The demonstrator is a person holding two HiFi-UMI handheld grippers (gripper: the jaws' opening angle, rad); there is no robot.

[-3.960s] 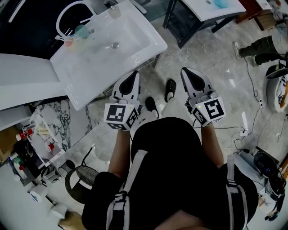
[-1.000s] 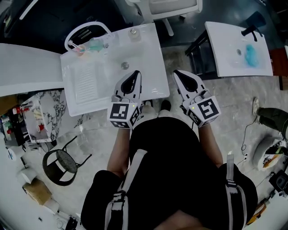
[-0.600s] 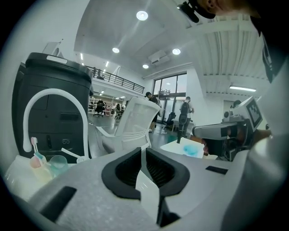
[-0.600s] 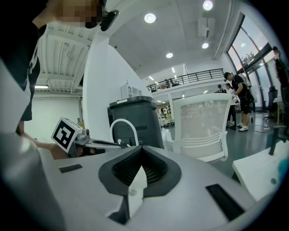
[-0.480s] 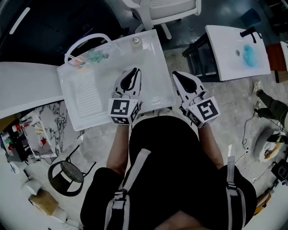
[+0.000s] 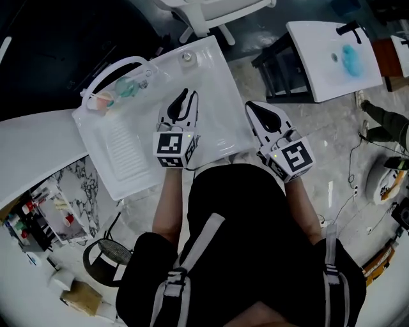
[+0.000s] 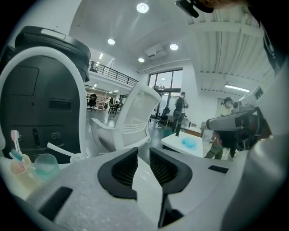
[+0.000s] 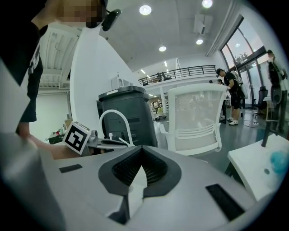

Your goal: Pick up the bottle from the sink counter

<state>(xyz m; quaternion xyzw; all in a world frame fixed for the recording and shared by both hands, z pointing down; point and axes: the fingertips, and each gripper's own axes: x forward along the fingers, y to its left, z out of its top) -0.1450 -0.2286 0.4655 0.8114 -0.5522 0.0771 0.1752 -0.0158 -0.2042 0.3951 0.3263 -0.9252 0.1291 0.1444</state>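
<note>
A small clear bottle (image 6: 187, 57) stands at the far right corner of the white sink counter (image 6: 128, 159). My left gripper (image 6: 184, 97) hovers over the basin, short of the bottle and slightly left of it. Its jaws are opening, and in the left gripper view the left gripper (image 7: 143, 155) shows a narrow gap with nothing in it. My right gripper (image 6: 255, 108) hangs past the counter's right edge, above the floor. In the right gripper view the right gripper (image 8: 141, 158) has its jaws together and empty. The bottle shows in neither gripper view.
A white arched faucet (image 6: 114, 67) and cups with toothbrushes (image 6: 115, 92) sit at the counter's back left. A white chair (image 6: 211, 9) stands behind it. To the right are a dark stand (image 6: 281, 70), a second white basin (image 6: 332, 51) and a person's leg (image 6: 383, 121).
The left gripper has moved from the counter's front edge out over the basin, closer to the bottle, and its jaws have parted slightly. The right gripper has kept its place beside the counter.
</note>
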